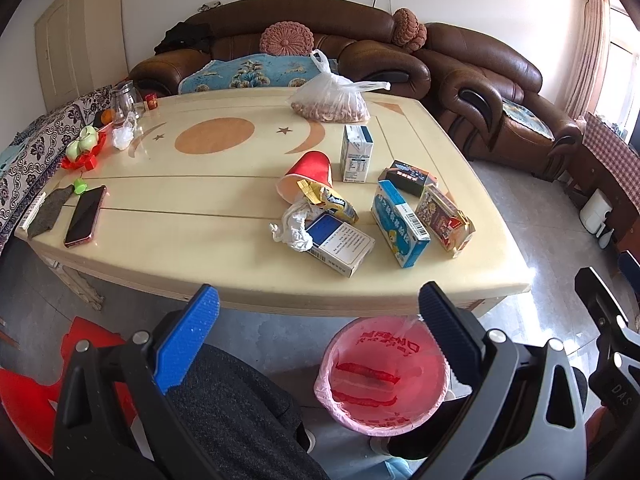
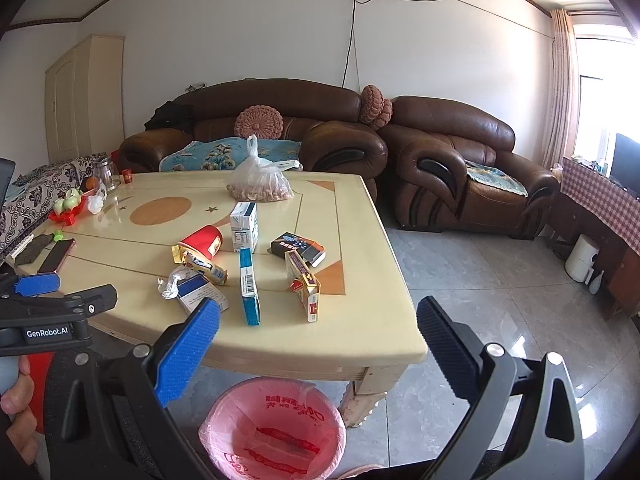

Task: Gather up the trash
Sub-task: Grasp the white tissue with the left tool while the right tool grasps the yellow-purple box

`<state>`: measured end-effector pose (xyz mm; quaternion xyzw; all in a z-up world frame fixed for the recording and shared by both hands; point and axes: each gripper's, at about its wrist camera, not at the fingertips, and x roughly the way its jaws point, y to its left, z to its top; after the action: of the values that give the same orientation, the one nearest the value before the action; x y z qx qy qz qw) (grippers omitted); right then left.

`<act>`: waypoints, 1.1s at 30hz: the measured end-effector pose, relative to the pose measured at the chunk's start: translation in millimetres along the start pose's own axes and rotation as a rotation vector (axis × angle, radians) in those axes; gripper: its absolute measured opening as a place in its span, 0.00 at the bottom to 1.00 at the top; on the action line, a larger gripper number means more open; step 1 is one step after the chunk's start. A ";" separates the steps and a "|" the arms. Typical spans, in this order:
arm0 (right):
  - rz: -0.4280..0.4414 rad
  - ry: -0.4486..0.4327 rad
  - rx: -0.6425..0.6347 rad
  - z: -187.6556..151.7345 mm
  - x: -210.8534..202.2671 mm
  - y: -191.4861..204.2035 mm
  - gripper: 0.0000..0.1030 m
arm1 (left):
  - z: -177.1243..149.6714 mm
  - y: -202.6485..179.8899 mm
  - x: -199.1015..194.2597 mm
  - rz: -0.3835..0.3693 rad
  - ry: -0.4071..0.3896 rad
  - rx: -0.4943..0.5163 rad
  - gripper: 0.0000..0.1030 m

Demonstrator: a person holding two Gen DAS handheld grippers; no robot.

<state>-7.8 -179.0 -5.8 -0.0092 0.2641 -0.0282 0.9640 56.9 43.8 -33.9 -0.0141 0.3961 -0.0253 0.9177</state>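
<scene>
Nearest: blue-padded left hand-held gripper [image 1: 318, 332] hangs low in front of the bench, jaws wide apart, holding nothing.
Other side: right hand-held gripper [image 2: 318, 344], same story, fingers spread and empty; a hand grips the left tool's handle at the left edge of the right wrist view.
Bin: round wastebasket with a pink plastic liner [image 1: 382, 376] sits on the floor just below the near edge of the cream bench [image 1: 160, 240], mouth open and ready.
Trash pile: all on the bench's near right part, well apart from both tools.
Tissue: crumpled white tissue [image 1: 294, 226] touching the blue-and-white carton [image 1: 340, 244]; feather-light and soft, my guess is a pinch anywhere on the wad holds it.
Wrapper: yellow crinkled snack wrapper [image 1: 328, 200] spilling from the tipped red paper cup [image 1: 308, 176]; slick foil, likely to slide, so take a folded ridge.
Cup: light, crushable; pinch the rim wall.
Cartons: upright white-and-blue milk carton [image 1: 356, 154], blue box on its edge [image 1: 400, 224], red patterned pack [image 1: 442, 216], black flat box [image 1: 408, 176]; stiff card, probably empty and light, best clamped across the narrow faces.
Leave alone: dark smartphone [image 1: 86, 216] far left, clear bag of nuts [image 1: 330, 102] at the far side.
</scene>
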 end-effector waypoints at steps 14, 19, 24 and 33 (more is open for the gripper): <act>0.027 0.082 0.021 4.9 63.7 -5.2 0.94 | 18.0 9.9 48.7 0.021 0.065 -0.015 0.95; 0.027 0.110 0.013 1.8 84.6 -2.1 0.94 | 23.2 16.7 73.1 0.026 0.104 -0.036 0.95; 0.025 0.132 0.001 0.5 105.1 0.1 0.94 | 25.4 22.0 97.6 0.032 0.144 -0.044 0.95; 0.024 0.182 -0.005 -2.0 143.7 -1.2 0.94 | 34.5 33.7 132.1 0.030 0.194 -0.087 0.95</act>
<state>114.5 -188.7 -80.6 -0.0058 0.3506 -0.0165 0.9364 173.6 70.0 -107.8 -0.0453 0.4838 0.0043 0.8740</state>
